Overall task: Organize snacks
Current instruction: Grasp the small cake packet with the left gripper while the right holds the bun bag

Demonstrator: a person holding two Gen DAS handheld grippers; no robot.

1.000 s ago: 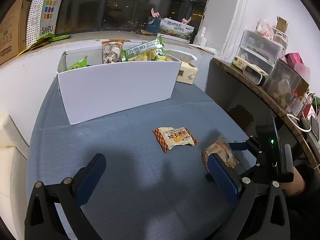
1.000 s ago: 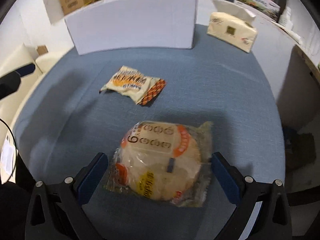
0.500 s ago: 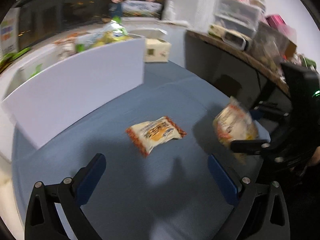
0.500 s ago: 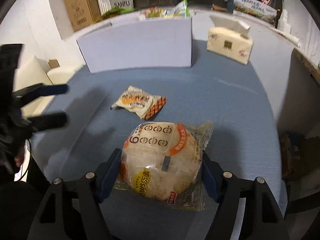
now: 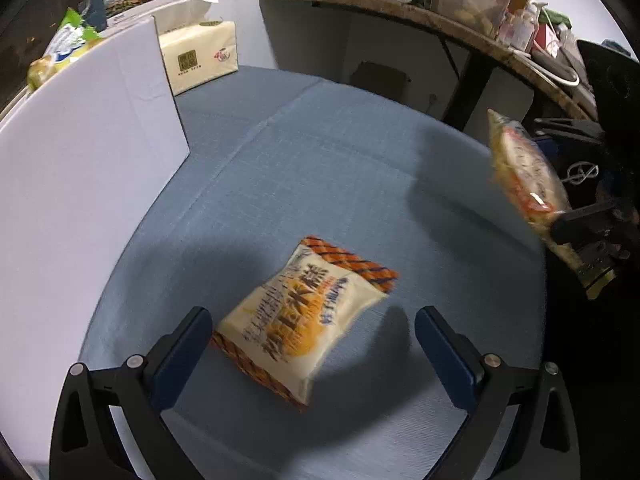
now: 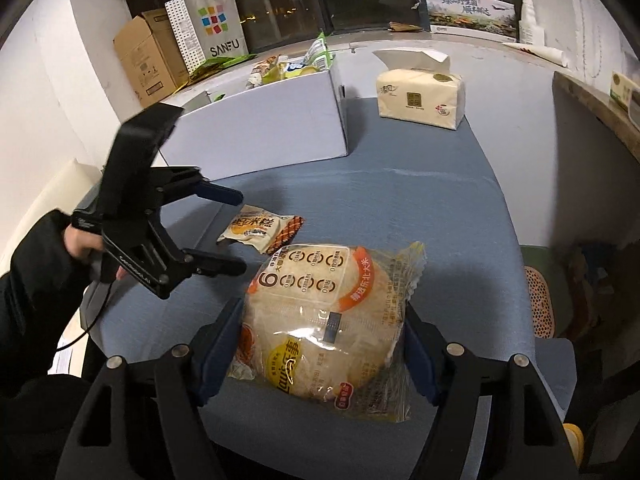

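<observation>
My right gripper (image 6: 324, 344) is shut on a round clear-wrapped rice cake pack (image 6: 324, 320) and holds it above the blue table (image 6: 440, 208); the pack also shows at the right of the left wrist view (image 5: 524, 176). My left gripper (image 5: 312, 344) is open, its fingers on either side of a small orange and cream snack packet (image 5: 304, 320) lying on the table. In the right wrist view the left gripper (image 6: 240, 236) is open around that packet (image 6: 260, 232). A white box (image 6: 260, 128) at the back holds several snacks.
A tissue pack (image 6: 420, 98) stands right of the white box. Cardboard boxes (image 6: 148, 56) and a paper bag (image 6: 212, 28) stand on the ledge behind. A cluttered wooden shelf (image 5: 440, 12) runs along the right. The table's edge is near on the right.
My left gripper has swung down and forward until its open fingers flank the small packet. My right gripper has closed on the rice cake pack and lifted it off the table.
</observation>
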